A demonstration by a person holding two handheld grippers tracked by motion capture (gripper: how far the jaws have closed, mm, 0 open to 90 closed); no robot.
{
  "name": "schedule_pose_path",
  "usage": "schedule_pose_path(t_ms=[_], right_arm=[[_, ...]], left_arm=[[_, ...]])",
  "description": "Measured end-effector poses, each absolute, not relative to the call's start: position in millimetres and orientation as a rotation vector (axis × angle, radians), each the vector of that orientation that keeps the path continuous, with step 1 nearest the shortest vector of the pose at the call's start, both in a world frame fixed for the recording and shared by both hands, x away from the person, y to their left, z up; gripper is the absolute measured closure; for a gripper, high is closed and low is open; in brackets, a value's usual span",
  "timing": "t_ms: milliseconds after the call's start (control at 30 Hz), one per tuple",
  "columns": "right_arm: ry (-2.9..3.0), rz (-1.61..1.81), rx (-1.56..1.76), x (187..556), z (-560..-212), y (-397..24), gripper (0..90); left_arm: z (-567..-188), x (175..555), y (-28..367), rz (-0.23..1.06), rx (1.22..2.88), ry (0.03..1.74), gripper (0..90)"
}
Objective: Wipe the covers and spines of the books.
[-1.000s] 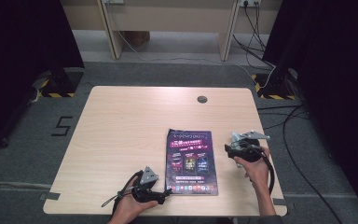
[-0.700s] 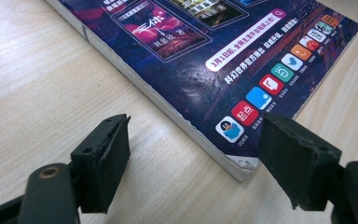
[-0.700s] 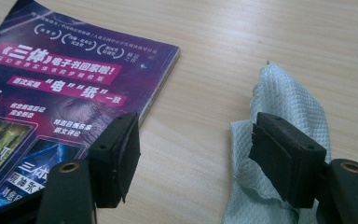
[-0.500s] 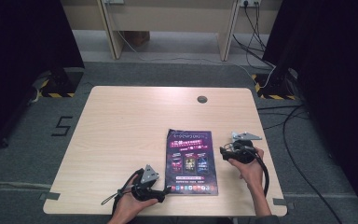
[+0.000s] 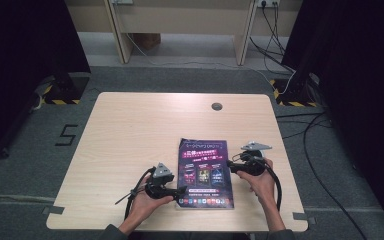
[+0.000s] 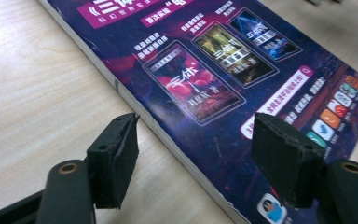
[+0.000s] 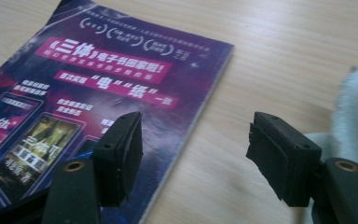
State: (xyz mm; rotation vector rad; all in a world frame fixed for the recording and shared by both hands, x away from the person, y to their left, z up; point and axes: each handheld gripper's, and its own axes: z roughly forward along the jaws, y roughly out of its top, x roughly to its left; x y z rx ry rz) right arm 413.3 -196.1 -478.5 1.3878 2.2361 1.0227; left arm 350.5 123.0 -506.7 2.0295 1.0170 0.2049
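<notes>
A thin book [image 5: 204, 172] with a dark purple printed cover lies flat near the front of the wooden table [image 5: 130, 135]. My left gripper [image 5: 179, 191] sits low at the book's lower left edge. In the left gripper view the book [image 6: 223, 70] has its left edge running between my jaws. One pad is over the wood and the other over the cover, so my left gripper [image 6: 196, 135] is open. Its jaws have just been closing and neither pad presses on the book. My right gripper [image 5: 231, 167] is at the book's right edge. In the right gripper view my right gripper [image 7: 196, 135] stands open astride the edge of the book [image 7: 98, 79].
A round cable hole [image 5: 217, 106] sits near the table's far edge. Cables [image 5: 300, 75] trail over the grey floor at the right. A blurred pale shape [image 7: 354, 107] lies beside my right jaw. Bare wood stretches to the left of the book and beyond it.
My right gripper has slid left up to the book's right edge. My left gripper has edged forward and inward along the book's left edge, with its jaws a little narrower.
</notes>
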Motion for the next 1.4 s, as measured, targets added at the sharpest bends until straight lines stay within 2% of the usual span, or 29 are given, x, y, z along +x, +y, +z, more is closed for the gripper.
schedule_pose_path(t_ms=[400,833,1033,1200,1400], right_arm=[[2.303,1.043,1.449,426,-491,-179,33.8],[2.312,1.09,1.499,438,-504,-172,31.1],[2.279,1.111,1.534,437,-504,-174,35.4],[2.222,1.095,1.551,434,-505,-175,47.2],[2.184,1.063,1.561,430,-505,-171,51.1]], left_arm=[[-514,359,116,0.197,2.041,1.018,33.3],[-512,356,112,0.2,2.083,0.972,37.8],[-512,355,111,0.208,2.09,0.966,37.9],[-513,355,111,0.217,2.094,0.948,38.0],[-513,356,112,0.213,2.101,0.936,38.4]])
